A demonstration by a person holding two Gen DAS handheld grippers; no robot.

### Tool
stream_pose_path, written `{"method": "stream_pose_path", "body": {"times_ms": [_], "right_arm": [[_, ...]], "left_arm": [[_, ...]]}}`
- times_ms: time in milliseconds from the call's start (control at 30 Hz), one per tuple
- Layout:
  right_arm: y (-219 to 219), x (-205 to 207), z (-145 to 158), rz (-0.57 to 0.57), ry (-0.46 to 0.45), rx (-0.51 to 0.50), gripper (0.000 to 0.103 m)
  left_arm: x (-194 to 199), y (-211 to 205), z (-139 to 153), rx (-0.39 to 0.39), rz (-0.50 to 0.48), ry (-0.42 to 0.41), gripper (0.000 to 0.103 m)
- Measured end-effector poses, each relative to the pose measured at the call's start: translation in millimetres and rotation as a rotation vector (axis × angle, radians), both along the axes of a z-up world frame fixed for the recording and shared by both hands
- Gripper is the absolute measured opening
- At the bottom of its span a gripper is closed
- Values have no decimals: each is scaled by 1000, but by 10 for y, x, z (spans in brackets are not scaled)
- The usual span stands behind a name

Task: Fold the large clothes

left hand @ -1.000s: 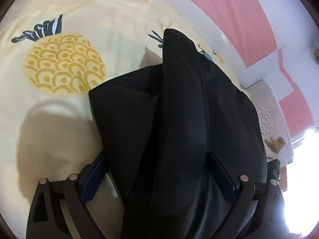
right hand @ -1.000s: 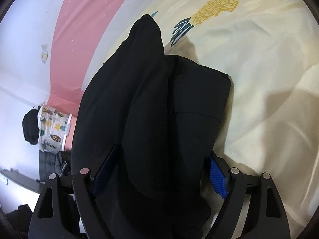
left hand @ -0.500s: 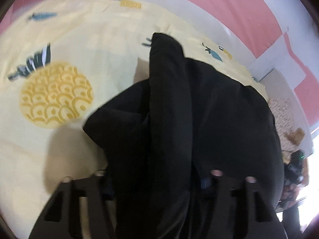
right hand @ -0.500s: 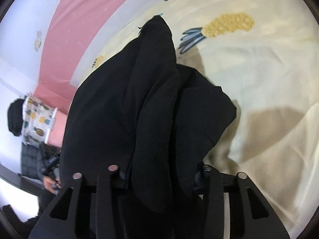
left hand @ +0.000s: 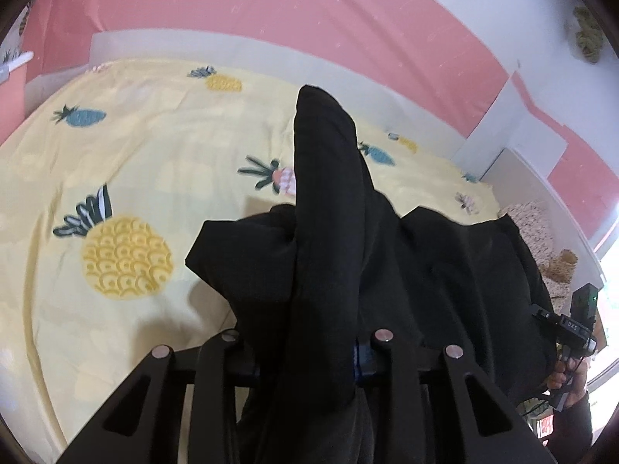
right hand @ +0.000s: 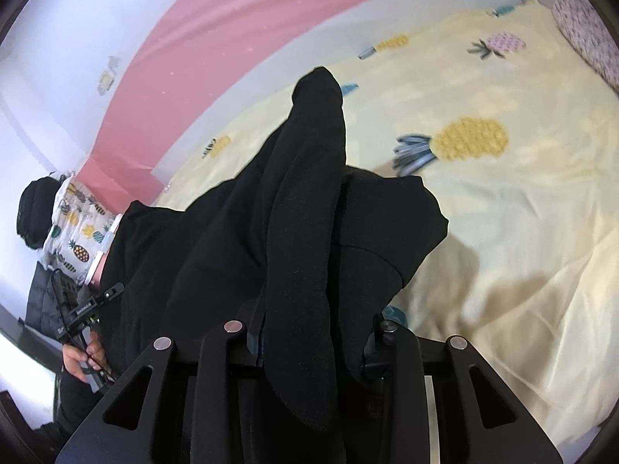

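Left wrist: bare bedsheet [left hand: 162, 143] left of garment [left hand: 329, 232], wall beyond. Left hand-held gripper [left hand: 309, 352] and right hand-held gripper [right hand: 309, 344] both closing, pinching garment folds.

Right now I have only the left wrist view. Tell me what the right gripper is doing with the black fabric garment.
Observer: The right gripper has its jaws closing, with a thick fold of the black fabric garment between them.
Operator: Report what lies beyond it.
Observer: A patterned cushion sits at the far corner of the yellow pineapple-print bedsheet.
Operator: Check the garment's right side.
Observer: Its right corner droops loose, outside the jaws.
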State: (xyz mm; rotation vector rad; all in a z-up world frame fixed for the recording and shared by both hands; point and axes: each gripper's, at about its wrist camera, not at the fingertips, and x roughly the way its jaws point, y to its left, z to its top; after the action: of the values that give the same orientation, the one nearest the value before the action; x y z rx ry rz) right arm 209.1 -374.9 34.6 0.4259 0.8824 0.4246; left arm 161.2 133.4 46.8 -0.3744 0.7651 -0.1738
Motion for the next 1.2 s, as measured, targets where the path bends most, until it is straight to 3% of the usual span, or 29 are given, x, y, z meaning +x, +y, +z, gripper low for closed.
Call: {"method": "stream_pose_path", "body": {"times_ms": [300,667,1000,1200], "right_arm": [[94,62,283,17,-84,10,31],[767,751,449,55,-153,38,31],[1610,1562,140,100,-126,93,32],[1949,2048,-346,113,-51,111,33]], "left_arm": [[-54,163,423,12,-6,-101,31],[543,636,851,89,60,-163,31],[1278,1411,766,131,156,-153,31],[1666,1828,320,136,201,-108,32]]}}
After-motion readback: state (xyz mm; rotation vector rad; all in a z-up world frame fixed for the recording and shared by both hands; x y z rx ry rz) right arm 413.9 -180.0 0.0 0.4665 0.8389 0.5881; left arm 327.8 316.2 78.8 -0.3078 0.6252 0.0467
